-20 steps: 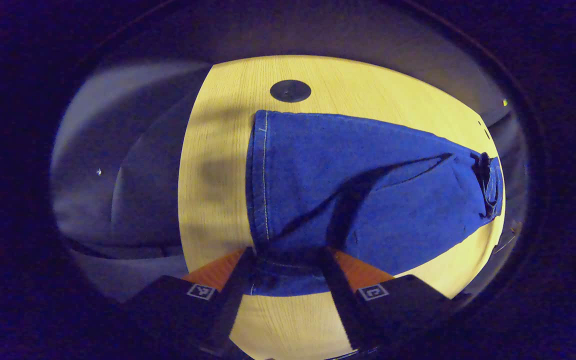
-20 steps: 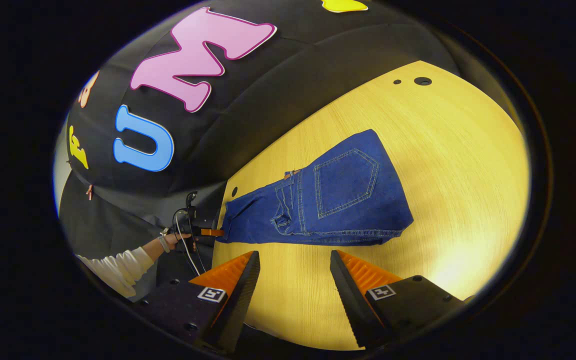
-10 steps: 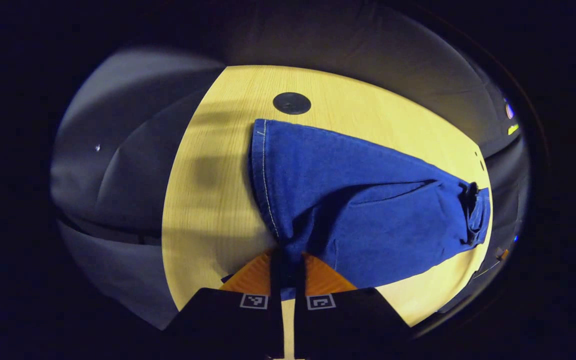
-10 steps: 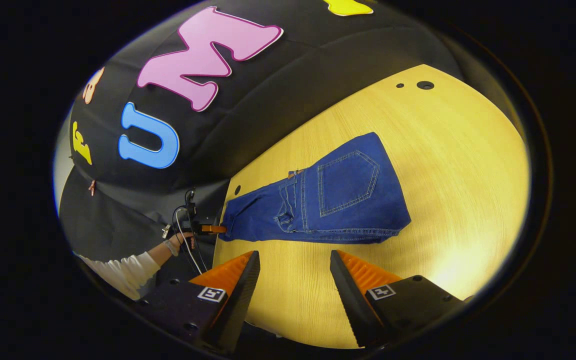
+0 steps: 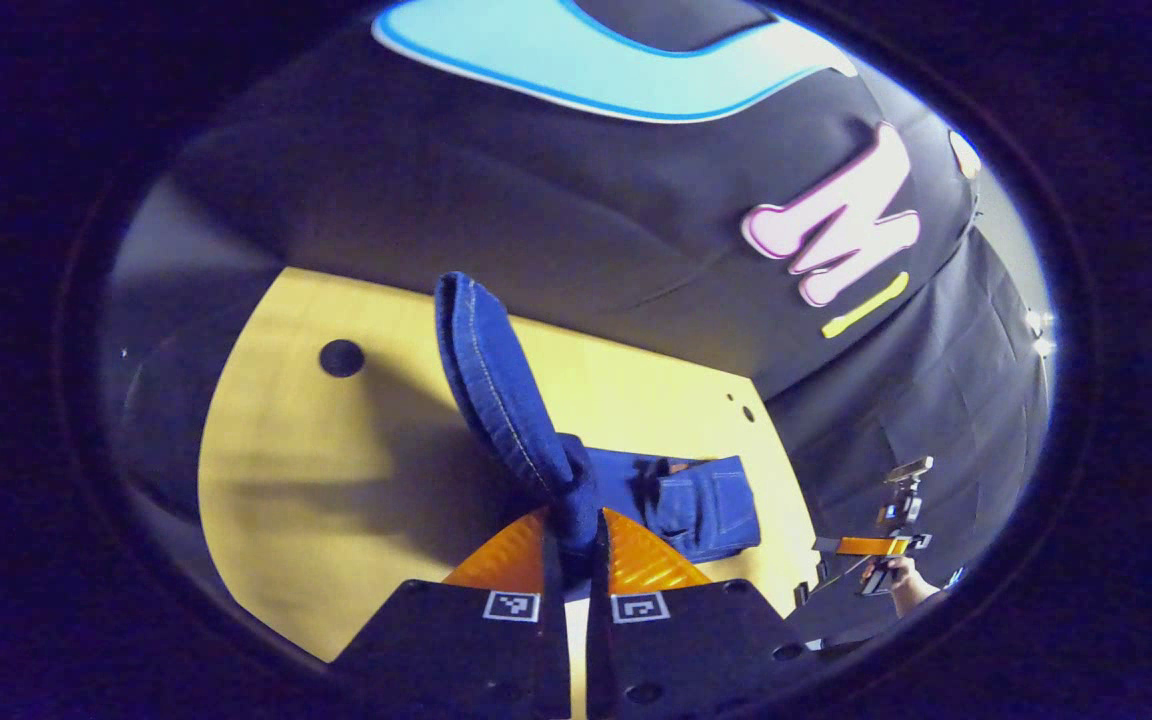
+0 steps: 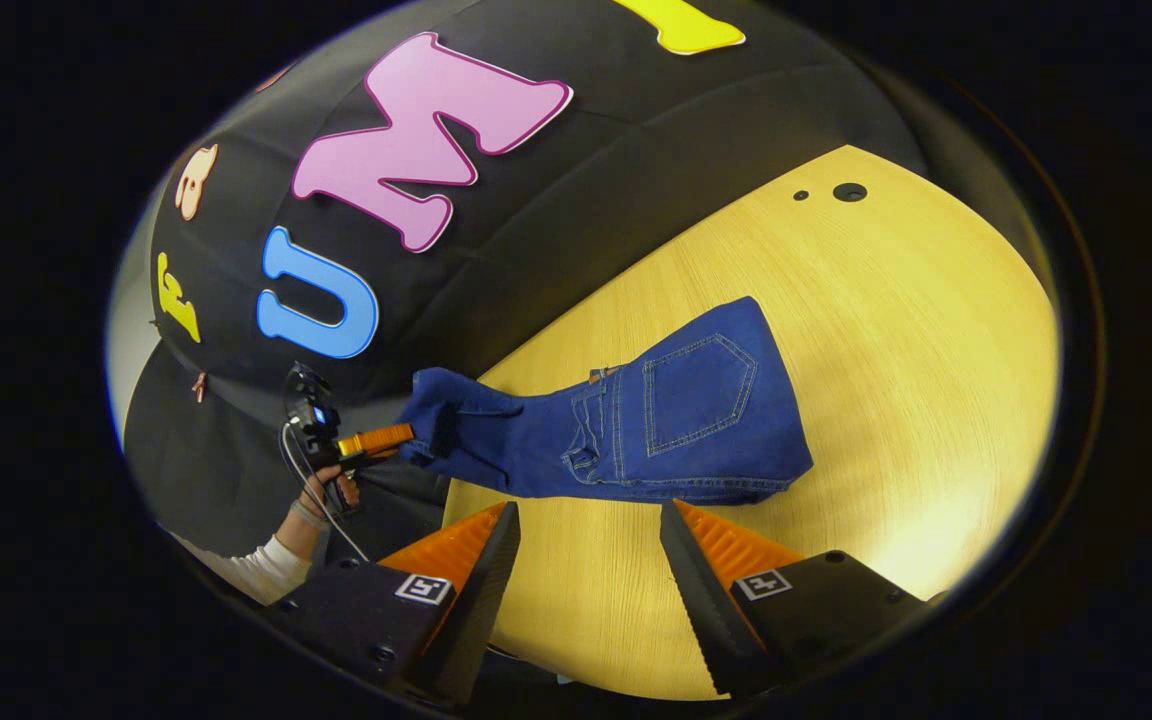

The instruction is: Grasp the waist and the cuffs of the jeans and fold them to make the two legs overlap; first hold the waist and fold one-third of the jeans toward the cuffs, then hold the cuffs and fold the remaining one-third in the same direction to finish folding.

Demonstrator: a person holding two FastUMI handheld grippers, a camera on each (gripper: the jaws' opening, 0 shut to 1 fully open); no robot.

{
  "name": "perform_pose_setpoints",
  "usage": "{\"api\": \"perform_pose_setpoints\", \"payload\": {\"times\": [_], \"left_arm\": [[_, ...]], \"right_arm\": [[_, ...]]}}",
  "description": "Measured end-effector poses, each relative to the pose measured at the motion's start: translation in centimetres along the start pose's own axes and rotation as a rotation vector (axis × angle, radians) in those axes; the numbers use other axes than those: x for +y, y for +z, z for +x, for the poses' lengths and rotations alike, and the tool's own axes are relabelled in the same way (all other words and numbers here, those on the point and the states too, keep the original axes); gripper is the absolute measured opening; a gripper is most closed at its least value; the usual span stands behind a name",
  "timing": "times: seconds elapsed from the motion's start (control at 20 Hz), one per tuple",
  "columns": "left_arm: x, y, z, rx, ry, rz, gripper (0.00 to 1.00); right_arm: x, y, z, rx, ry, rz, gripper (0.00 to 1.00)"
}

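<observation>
The cuff end of the jeans [image 5: 506, 390] was clamped between the closed fingers of the left gripper [image 5: 576, 535] and raised off the table [image 5: 286, 500], the waist part lying beyond it. The right gripper [image 6: 581, 560] was held with fingers spread and empty, the jeans' folded edge lying just ahead of its tips.

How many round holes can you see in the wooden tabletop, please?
3 across both views. Right gripper view: a larger hole and a small one beside it at the table's far end. Left gripper view: another large hole left of the lifted jeans, which may hide others.
</observation>
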State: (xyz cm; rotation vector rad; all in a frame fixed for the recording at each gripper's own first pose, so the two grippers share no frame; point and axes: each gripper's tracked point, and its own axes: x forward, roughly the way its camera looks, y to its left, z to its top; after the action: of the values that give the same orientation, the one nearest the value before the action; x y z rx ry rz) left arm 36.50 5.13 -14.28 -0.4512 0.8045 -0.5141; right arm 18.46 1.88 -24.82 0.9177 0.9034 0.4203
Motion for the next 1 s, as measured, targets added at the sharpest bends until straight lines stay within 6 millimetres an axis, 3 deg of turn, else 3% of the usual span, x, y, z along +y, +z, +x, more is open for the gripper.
{"api": "perform_pose_setpoints", "payload": {"times": [0.1, 0.2, 0.35, 0.45, 0.6, 0.7, 0.75, 0.8, 0.9, 0.95, 1.0], "left_arm": [[-6.7, 0.8, 1.6, 0.0, -0.072, 0.08, 0.11], [-12.5, 1.4, 4.5, 0.018, -0.145, 0.139, 0.12], [-18.2, 0.5, 10.3, 0.079, -0.237, 0.166, 0.12], [-19.5, -3.2, 14.8, 0.151, -0.211, 0.231, 0.12], [-18.2, -8.9, 21.3, 0.277, -0.094, 0.261, 0.12], [-16.8, -12.4, 23.8, 0.359, -0.001, 0.249, 0.17], [-17.0, -13.2, 24.2, 0.368, 0.023, 0.266, 0.29], [-17.3, -13.5, 24.1, 0.361, 0.034, 0.292, 0.33], [-18.3, -13.3, 24.6, 0.317, 0.047, 0.333, 0.67], [-18.9, -13.0, 24.6, 0.277, 0.057, 0.375, 0.95], [-19.6, -12.2, 24.0, 0.227, 0.061, 0.424, 0.98]], "right_arm": [[0.0, 0.1, -1.1, -0.007, 0.011, -0.002, 0.87], [-0.5, 0.3, -2.3, -0.02, 0.012, -0.002, 0.87], [-1.8, 0.6, -4.3, -0.04, 0.005, 0.006, 0.87], [-3.0, 0.8, -5.6, -0.049, -0.003, 0.006, 0.87], [-4.8, 1.2, -7.2, -0.057, -0.009, 0.001, 0.87], [-5.6, 1.3, -7.9, -0.054, -0.007, -0.035, 0.86], [-6.1, 1.4, -8.3, -0.052, -0.006, -0.061, 0.87], [-6.3, 1.5, -8.6, -0.047, -0.002, -0.083, 0.87], [-6.7, 2.0, -9.0, -0.045, 0.009, -0.123, 0.86], [-7.1, 2.2, -9.2, -0.049, 0.003, -0.148, 0.87], [-7.5, 2.6, -9.5, -0.058, -0.007, -0.176, 0.87]]}}
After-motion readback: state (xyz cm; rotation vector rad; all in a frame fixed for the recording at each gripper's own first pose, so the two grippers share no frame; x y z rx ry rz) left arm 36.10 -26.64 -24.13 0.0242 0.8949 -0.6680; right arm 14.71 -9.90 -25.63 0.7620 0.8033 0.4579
